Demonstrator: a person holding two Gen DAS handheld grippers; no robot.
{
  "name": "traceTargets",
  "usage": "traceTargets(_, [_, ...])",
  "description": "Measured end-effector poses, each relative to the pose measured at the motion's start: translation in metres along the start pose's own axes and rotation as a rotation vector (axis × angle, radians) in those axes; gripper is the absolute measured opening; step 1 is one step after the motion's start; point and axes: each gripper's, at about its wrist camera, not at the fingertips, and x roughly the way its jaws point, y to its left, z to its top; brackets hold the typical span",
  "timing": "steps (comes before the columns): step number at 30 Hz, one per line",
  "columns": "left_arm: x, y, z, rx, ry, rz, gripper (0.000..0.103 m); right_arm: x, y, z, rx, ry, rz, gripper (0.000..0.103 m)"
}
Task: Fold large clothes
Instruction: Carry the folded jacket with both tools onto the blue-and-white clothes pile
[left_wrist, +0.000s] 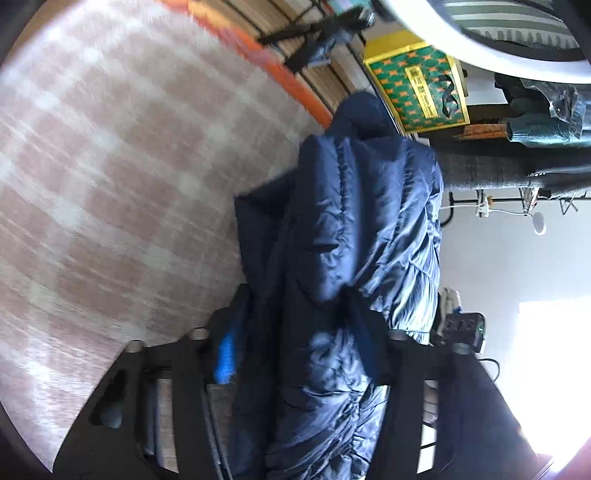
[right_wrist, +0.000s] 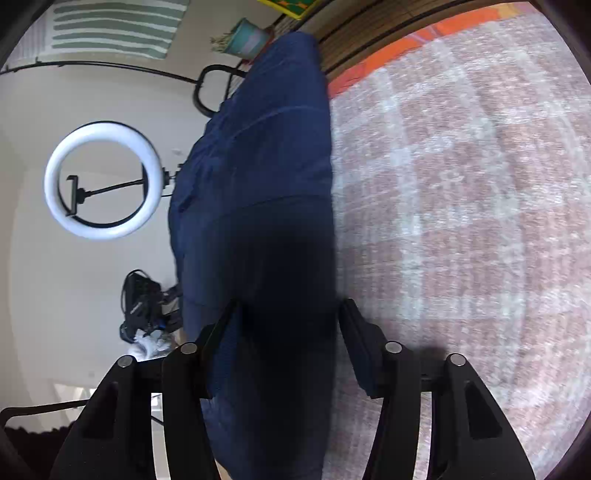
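A dark navy puffer jacket (left_wrist: 354, 229) hangs lifted beside the pink checked rug (left_wrist: 110, 184). My left gripper (left_wrist: 306, 332) is shut on a bunch of its fabric, which runs down between the two fingers. In the right wrist view the same jacket (right_wrist: 258, 166) hangs as a smooth dark panel. My right gripper (right_wrist: 288, 317) holds its edge between the fingers, with the jaws still wide around the thick fabric. The views are tilted sideways, with the rug (right_wrist: 461, 221) to one side.
The rug has an orange border (left_wrist: 280, 62) against wooden flooring (right_wrist: 369, 33). A green and yellow box (left_wrist: 417, 88) and hung clothes (left_wrist: 546, 122) stand at the back. A ring light (right_wrist: 103, 181), a black camera bag (right_wrist: 140, 302) and a plant pot (right_wrist: 247, 37) stand along the white wall.
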Motion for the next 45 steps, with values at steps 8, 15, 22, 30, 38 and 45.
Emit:
traceTargets(8, [0.003,-0.010,-0.001,0.016,-0.025,0.036,0.032,0.012,0.007,0.004,0.000,-0.011,0.011,0.037])
traceTargets(15, [-0.001,-0.050,-0.016,0.141,-0.085,0.197,0.014,0.009,0.042,0.003,-0.089,-0.012,-0.119,0.020])
traceTargets(22, [-0.015,-0.071,-0.030,0.174,-0.114,0.223,0.010,0.003,0.077,0.002,-0.182,-0.017,-0.190,0.017])
traceTargets(30, [-0.017,-0.102,-0.057,0.200,-0.081,0.214,0.009,-0.024,0.093,-0.007,-0.226,-0.010,-0.227,0.015])
traceTargets(38, [-0.006,-0.143,-0.100,0.243,-0.040,0.202,0.007,-0.077,0.091,-0.033,-0.265,0.002,-0.292,0.015])
traceTargets(45, [0.017,-0.194,-0.146,0.286,-0.008,0.161,0.005,-0.130,0.084,-0.058,-0.275,-0.018,-0.345,0.015])
